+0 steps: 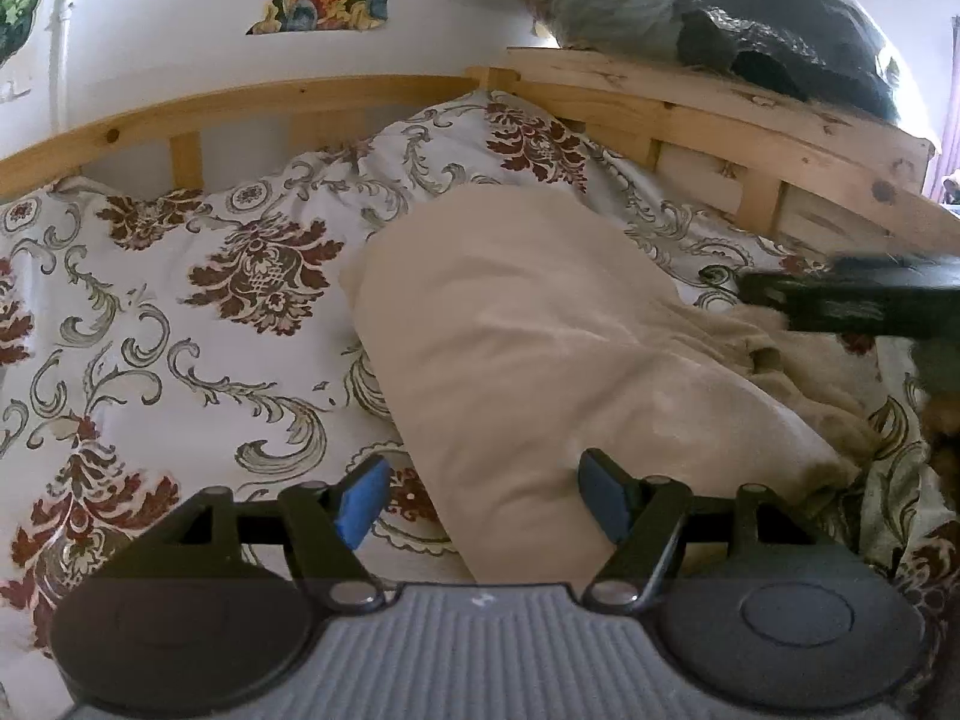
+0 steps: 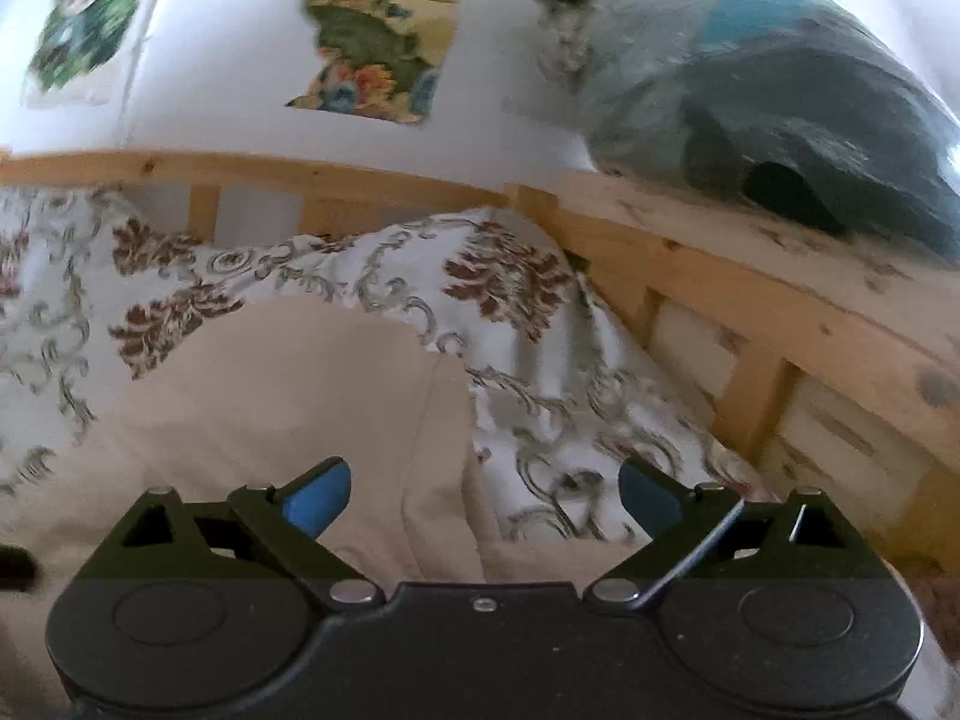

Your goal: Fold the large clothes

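On a bed spread with a floral duvet (image 1: pixel 180 312), we hover over the beige garment (image 1: pixel 540 348) — a long, partly folded bundle lying across the covers, its bunched end toward the wooden bed frame (image 1: pixel 750 138). Our left tool (image 1: pixel 486 498) stands open and grips nothing, one blue pad over the cloth, the other off its edge above the duvet. Our right tool (image 2: pixel 483 495) gapes wide, also empty, straddling the garment's edge where a folded layer meets the bedding. The risk, as we judge it, lies in that overlap: closing here could pinch the duvet along with the garment, or catch only the top layer and pull the fold apart. The soft, slack cloth may also slide and crumple when lifted — undoing the neat edge. A plastic-wrapped bundle (image 2: pixel 780 138) on the frame looks well clear.
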`<act>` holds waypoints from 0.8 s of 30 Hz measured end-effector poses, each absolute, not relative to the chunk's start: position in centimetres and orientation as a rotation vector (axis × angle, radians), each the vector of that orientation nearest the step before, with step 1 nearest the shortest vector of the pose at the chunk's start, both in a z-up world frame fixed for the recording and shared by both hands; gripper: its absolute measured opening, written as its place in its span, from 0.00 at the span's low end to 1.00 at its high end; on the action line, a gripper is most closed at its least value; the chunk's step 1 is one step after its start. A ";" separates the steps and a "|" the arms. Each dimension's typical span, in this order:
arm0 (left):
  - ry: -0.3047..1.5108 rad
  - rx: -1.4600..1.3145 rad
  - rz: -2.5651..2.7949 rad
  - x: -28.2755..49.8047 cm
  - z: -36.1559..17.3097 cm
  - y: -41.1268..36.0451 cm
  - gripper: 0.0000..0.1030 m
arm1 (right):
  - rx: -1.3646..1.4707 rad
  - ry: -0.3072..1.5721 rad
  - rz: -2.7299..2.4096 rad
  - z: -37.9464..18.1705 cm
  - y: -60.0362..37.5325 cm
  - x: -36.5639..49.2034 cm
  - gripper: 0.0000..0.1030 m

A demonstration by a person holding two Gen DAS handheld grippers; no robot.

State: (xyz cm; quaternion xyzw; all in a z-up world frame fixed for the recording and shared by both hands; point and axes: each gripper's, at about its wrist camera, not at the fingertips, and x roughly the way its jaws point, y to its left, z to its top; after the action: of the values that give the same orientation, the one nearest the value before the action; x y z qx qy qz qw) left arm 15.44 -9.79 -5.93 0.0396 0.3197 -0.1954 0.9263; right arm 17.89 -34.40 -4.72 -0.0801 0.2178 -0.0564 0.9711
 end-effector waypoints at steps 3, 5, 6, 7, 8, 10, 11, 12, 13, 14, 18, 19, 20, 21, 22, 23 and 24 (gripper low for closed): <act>0.660 0.067 -0.400 15.5 -6.0 -9.6 0.71 | -0.055 0.509 -0.148 -3.9 -35.2 15.3 0.99; 0.661 0.072 -0.398 15.5 -6.0 -9.6 0.71 | -0.043 0.535 -0.139 -4.2 -35.1 14.0 0.99; 0.662 0.077 -0.398 15.5 -5.9 -9.6 0.71 | -0.058 0.546 -0.149 -4.2 -34.9 13.8 0.99; 0.662 0.080 -0.398 15.5 -5.9 -9.6 0.71 | -0.064 0.543 -0.167 -4.1 -34.9 13.6 0.99; 0.663 0.080 -0.400 15.5 -5.9 -9.6 0.71 | -0.048 0.539 -0.179 -4.1 -35.1 13.5 0.99; 0.668 0.072 -0.404 15.6 -5.9 -9.5 0.72 | 0.012 0.563 -0.193 -4.5 -36.0 14.0 0.99; 0.670 0.067 -0.405 15.6 -5.9 -9.4 0.72 | 0.043 0.597 -0.199 -5.1 -36.6 14.5 0.99; 0.672 0.060 -0.405 15.7 -6.0 -9.4 0.72 | 0.078 0.642 -0.209 -5.9 -37.2 15.1 0.97; 0.673 0.055 -0.403 15.6 -6.0 -9.4 0.72 | 0.123 0.689 -0.220 -6.7 -37.9 15.9 0.90; 0.674 0.051 -0.401 15.6 -6.0 -9.4 0.72 | 0.164 0.716 -0.226 -7.3 -38.6 16.3 0.82; 0.669 0.066 -0.399 15.6 -5.9 -9.5 0.73 | 0.222 0.699 -0.224 -7.9 -39.1 16.7 0.73; 0.668 0.067 -0.398 15.6 -5.9 -9.5 0.73 | 0.201 0.693 -0.212 -7.7 -38.7 16.6 0.73; 0.669 0.064 -0.396 15.6 -5.9 -9.5 0.73 | 0.179 0.688 -0.205 -7.7 -38.3 16.5 0.73; 0.669 0.064 -0.396 15.5 -5.9 -9.5 0.73 | 0.161 0.685 -0.202 -7.7 -38.0 16.3 0.73; 0.668 0.062 -0.393 15.5 -5.9 -9.5 0.73 | 0.145 0.686 -0.199 -7.7 -37.7 16.3 0.74; 0.666 0.063 -0.391 15.5 -5.9 -9.5 0.73 | 0.141 0.690 -0.196 -7.8 -37.6 16.3 0.77; 0.664 0.066 -0.390 15.4 -5.9 -9.5 0.73 | 0.143 0.694 -0.193 -7.9 -37.6 16.4 0.78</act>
State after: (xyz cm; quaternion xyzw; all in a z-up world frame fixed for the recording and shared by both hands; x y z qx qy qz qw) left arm 15.45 -9.51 -5.89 0.0320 0.3238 -0.1900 0.9263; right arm 16.38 -37.59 -7.87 0.0698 0.3394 -0.0943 0.9333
